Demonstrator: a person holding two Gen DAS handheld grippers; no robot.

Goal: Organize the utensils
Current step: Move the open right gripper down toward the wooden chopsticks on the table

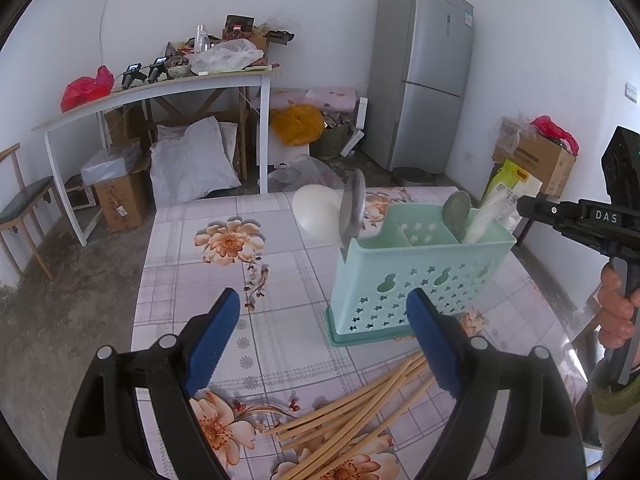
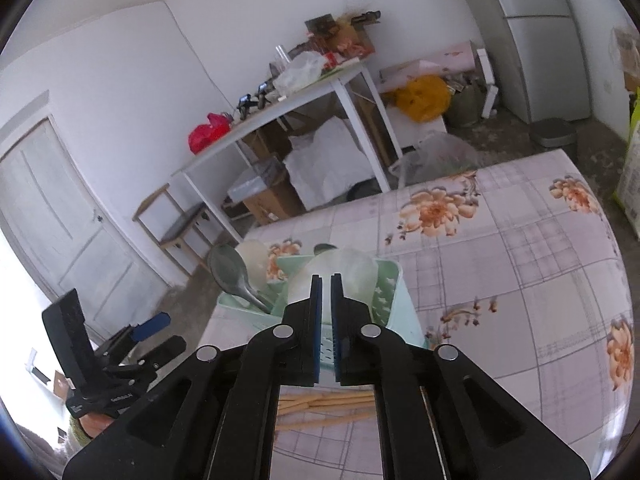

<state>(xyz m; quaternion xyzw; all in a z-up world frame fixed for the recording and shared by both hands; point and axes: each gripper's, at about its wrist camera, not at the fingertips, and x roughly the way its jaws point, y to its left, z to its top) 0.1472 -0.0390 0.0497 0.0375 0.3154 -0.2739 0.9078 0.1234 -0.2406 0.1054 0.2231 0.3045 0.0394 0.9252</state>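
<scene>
Left gripper [image 1: 324,340], seen from its own wrist camera, is spread wide with nothing between its blue pads [image 1: 214,340]; it hangs above the floral tablecloth [image 1: 192,280], with the loose bundle of chopsticks [image 1: 352,412] lying on the cloth just below and partly under the right-hand finger. Beyond it stands the mint-green utensil caddy [image 1: 416,276], upright, holding a metal spoon [image 1: 352,208] and a white spoon [image 1: 316,210] in its left compartment and a greenish spoon [image 1: 456,212] with a white utensil [image 1: 486,216] in the right one. Right wrist view: the right gripper [image 2: 326,312] has its fingers almost pressed together, a narrow slit remaining; whether a thin handle is pinched there cannot be told. It sits directly over the caddy [image 2: 388,280], with a translucent white spoon bowl [image 2: 352,272] just ahead of the tips and the chopsticks [image 2: 320,404] visible underneath. Probable faults: the chopsticks are splayed, so a closing grip is likely to catch only some and scatter the rest; the right gripper, being so near the caddy rim, could tip the light caddy if moved sideways.
</scene>
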